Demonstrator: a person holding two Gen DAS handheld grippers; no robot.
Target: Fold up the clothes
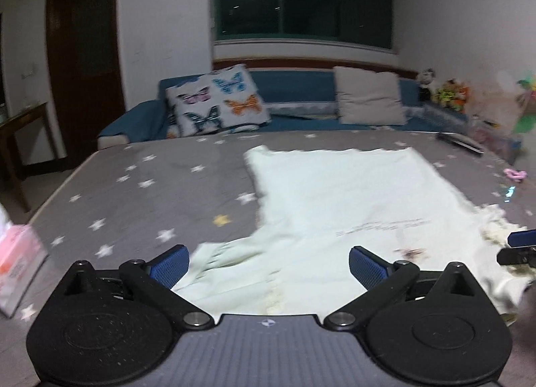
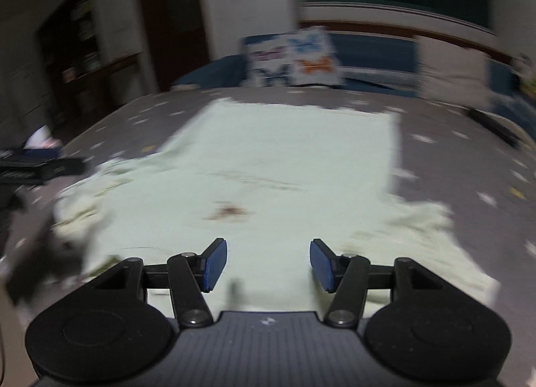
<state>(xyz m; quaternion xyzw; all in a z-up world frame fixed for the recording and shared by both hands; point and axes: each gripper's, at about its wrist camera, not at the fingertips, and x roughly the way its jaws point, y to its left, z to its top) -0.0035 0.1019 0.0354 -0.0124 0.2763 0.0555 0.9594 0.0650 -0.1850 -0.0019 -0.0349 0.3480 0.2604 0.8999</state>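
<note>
A pale green T-shirt (image 1: 335, 206) lies spread flat on the grey star-print bed cover (image 1: 150, 192), collar end toward me, with small print on its chest. My left gripper (image 1: 268, 264) is open and empty, low over the shirt's near left sleeve. My right gripper (image 2: 268, 264) is open and empty over the shirt (image 2: 284, 159) near its collar end. The right gripper's fingertips (image 1: 519, 246) show at the right edge of the left wrist view. The left gripper (image 2: 40, 166) shows at the left edge of the right wrist view.
A blue sofa (image 1: 301, 92) with a butterfly cushion (image 1: 217, 99) and a beige cushion (image 1: 368, 95) stands behind the bed. A pink box (image 1: 16, 259) lies at the left edge. A dark remote (image 1: 462, 144) and a pink item (image 1: 516, 174) lie at the far right.
</note>
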